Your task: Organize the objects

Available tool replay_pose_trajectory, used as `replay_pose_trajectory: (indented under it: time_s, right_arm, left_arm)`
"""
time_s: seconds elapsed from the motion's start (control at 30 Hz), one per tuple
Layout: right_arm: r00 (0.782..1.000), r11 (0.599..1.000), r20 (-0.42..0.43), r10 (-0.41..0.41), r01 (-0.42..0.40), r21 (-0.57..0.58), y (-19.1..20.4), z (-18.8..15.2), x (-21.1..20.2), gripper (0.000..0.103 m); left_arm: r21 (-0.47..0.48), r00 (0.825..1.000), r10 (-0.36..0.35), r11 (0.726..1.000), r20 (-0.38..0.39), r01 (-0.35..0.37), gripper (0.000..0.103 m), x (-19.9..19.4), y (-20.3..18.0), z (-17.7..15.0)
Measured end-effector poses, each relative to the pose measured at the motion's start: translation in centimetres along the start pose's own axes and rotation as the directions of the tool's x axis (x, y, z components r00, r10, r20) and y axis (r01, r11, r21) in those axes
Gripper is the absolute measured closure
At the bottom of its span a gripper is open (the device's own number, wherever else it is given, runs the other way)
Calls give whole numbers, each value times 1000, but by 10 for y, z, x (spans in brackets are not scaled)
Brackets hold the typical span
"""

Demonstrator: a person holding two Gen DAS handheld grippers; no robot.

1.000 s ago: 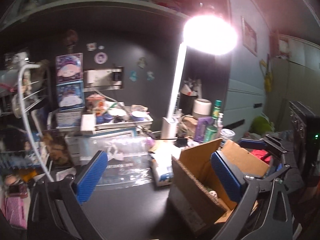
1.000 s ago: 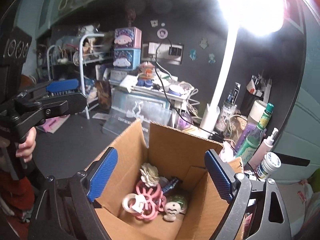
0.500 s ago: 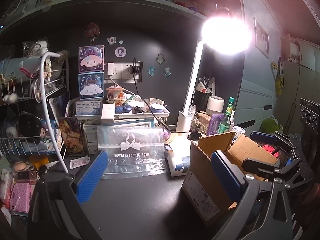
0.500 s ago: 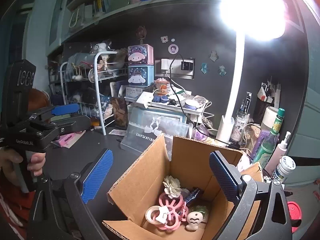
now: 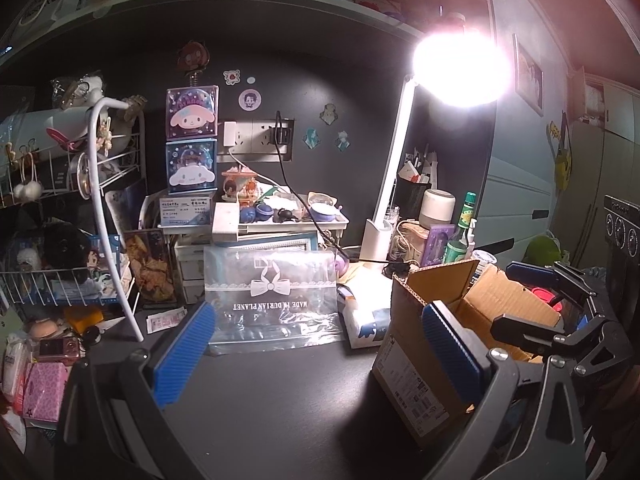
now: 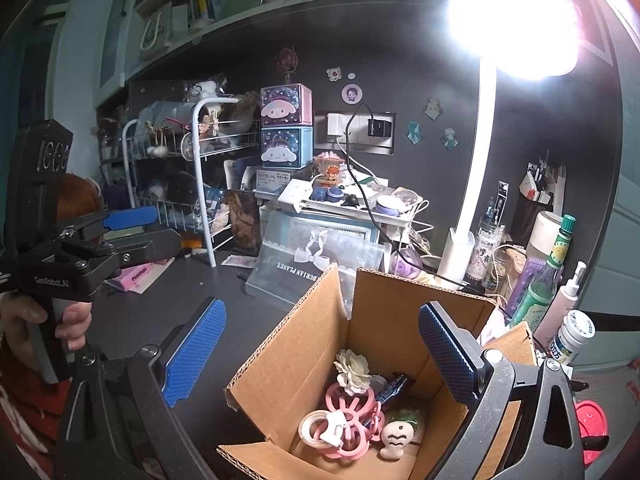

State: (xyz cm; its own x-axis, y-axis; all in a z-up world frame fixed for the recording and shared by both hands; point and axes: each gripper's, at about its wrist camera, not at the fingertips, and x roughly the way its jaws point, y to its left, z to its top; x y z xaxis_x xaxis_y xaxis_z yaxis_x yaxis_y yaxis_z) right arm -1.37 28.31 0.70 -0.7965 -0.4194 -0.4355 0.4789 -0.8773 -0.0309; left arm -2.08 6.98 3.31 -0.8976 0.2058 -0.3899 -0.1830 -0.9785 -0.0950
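Seen from the left wrist, the left gripper (image 5: 316, 352) hangs spread and empty over the desk (image 5: 280, 400) beside the cardboard box (image 5: 416, 368); from the right wrist, the right gripper (image 6: 320, 348), jaws apart, hovers above its trinkets (image 6: 348, 416), best approached straight down, clear of the flaps.

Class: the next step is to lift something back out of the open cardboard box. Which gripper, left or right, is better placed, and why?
Probably the right. The right gripper hangs open directly over the cardboard box, looking down on its contents. The left gripper, also open, faces bare desk with the box off to its side.
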Motion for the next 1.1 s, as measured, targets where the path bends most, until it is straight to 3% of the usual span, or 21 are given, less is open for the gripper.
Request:
replay_pose_trajectory:
  time_s: [1.1]
  right_arm:
    - [1000,1000,5,-6,6,10,1,-1,4,6]
  left_arm:
    - [-7,999,20,1000,-25,-20,0,10,1,-2]
